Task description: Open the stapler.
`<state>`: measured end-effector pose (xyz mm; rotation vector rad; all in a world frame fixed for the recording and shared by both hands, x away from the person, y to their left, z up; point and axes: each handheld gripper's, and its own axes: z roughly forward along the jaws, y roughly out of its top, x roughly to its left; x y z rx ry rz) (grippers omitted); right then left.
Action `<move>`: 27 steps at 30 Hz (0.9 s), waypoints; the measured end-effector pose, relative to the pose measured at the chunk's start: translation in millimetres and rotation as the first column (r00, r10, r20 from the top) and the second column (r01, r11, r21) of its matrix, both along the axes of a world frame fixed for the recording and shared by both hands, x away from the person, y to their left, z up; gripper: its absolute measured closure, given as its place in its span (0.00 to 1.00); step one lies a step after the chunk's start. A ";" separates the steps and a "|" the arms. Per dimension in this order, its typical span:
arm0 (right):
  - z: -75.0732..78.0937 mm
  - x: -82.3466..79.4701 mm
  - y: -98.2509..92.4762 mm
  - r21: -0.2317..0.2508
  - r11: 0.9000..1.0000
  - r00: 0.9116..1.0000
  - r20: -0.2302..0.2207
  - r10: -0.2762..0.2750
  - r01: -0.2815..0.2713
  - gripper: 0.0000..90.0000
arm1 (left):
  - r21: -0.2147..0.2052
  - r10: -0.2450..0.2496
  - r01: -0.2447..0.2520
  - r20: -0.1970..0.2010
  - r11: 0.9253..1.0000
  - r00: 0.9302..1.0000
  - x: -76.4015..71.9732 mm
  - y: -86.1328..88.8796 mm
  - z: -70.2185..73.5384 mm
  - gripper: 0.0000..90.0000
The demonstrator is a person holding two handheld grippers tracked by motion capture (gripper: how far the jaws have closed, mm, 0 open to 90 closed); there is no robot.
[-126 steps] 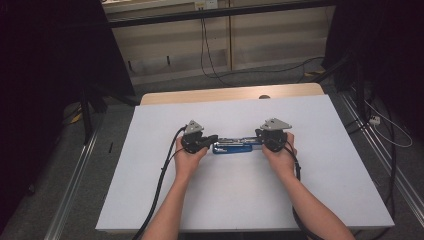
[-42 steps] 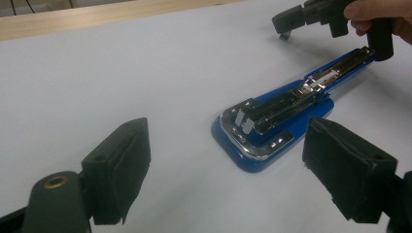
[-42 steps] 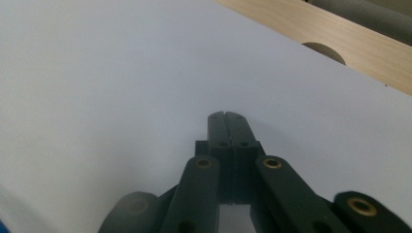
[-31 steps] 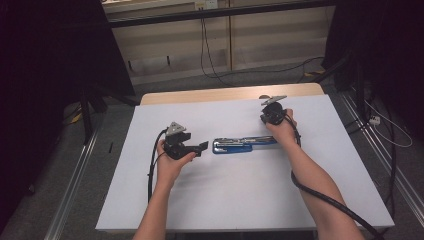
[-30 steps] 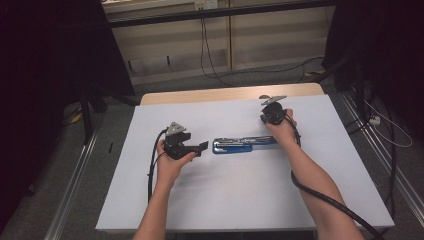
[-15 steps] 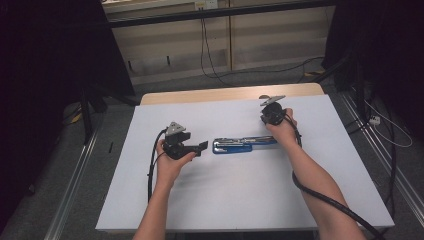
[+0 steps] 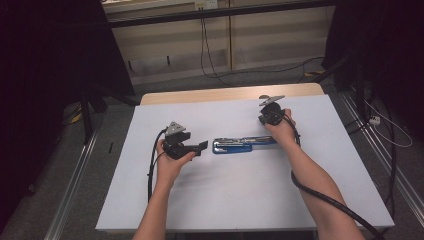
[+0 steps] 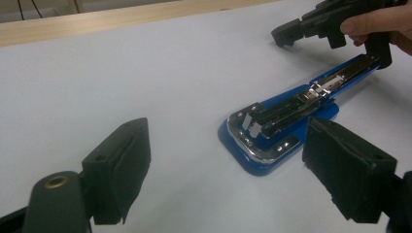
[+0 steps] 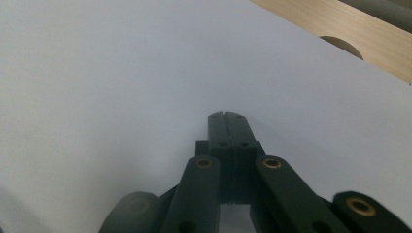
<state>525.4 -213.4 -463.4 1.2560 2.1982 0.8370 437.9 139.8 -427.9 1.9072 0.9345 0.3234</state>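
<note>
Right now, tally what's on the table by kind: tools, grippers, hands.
Blue stapler, opened out flat: 1
Grippers: 2, left gripper open, right gripper shut on nothing
Hands holding them: 2, left hand, right hand
Total: 5, all on or over the white table

My left gripper point(image 7: 202, 146) hangs low with its jaws spread wide, nothing between them. My right gripper point(image 9: 226, 116) is farther forward, jaws pressed together, empty.
</note>
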 end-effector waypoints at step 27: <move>1.4 -22.3 -35.7 -0.005 0.999 0.999 -0.002 -0.051 0.051 1.00 | 0.012 -0.005 0.005 0.008 1.000 1.000 -0.6 -2.8 -0.3 0.21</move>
